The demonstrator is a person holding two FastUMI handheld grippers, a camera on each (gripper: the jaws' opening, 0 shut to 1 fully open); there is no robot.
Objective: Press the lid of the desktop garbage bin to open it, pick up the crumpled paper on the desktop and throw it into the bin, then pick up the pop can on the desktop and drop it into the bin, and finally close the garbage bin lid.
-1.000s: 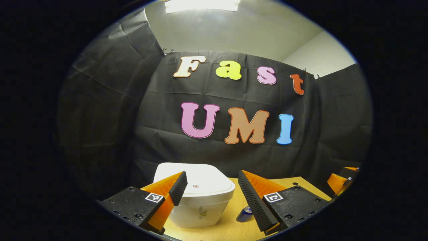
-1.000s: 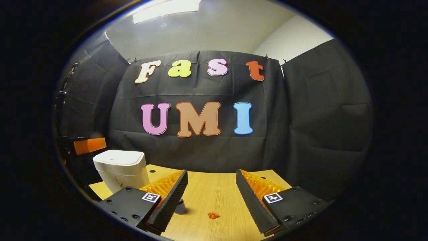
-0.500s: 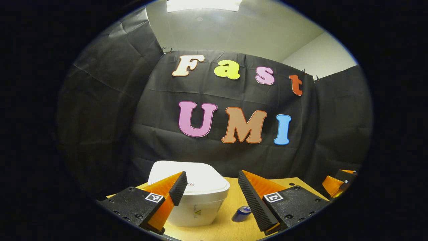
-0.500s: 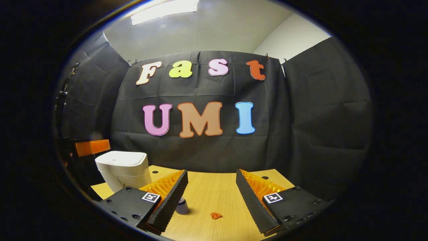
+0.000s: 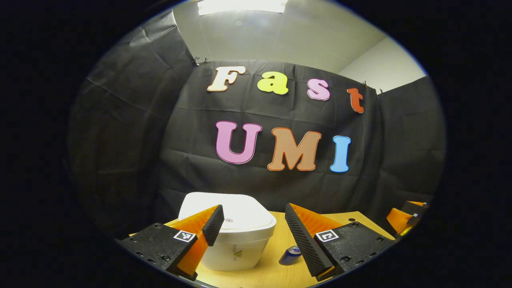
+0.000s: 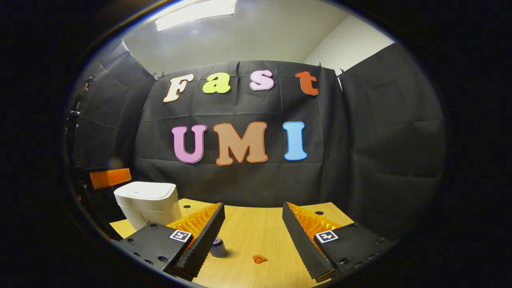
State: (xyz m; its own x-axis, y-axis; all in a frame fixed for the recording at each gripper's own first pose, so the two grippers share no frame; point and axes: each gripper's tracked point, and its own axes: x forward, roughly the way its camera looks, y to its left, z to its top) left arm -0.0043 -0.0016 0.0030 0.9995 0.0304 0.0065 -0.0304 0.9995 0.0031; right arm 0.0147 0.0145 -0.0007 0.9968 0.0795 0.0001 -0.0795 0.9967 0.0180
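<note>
The white desktop bin (image 5: 236,236) stands with its lid (image 5: 240,214) shut, just beyond my left gripper (image 5: 252,230), which is open and empty above the table. A blue pop can (image 5: 291,256) stands upright to the bin's right. In the right gripper view the bin (image 6: 148,204) stands at the far left, the can (image 6: 218,247) near my left finger, and a small orange crumpled paper (image 6: 259,259) lies between the fingers on the table. My right gripper (image 6: 253,236) is open and empty. The other gripper (image 6: 106,178) shows behind the bin.
The wooden table (image 6: 252,228) has small round holes near its far edge. Black cloth walls close in the back and sides. The right gripper (image 5: 404,220) appears at the far right of the left gripper view.
Both views have shifted only slightly; the bin and can sit a little differently in frame. Both grippers stay open and nothing was touched.
</note>
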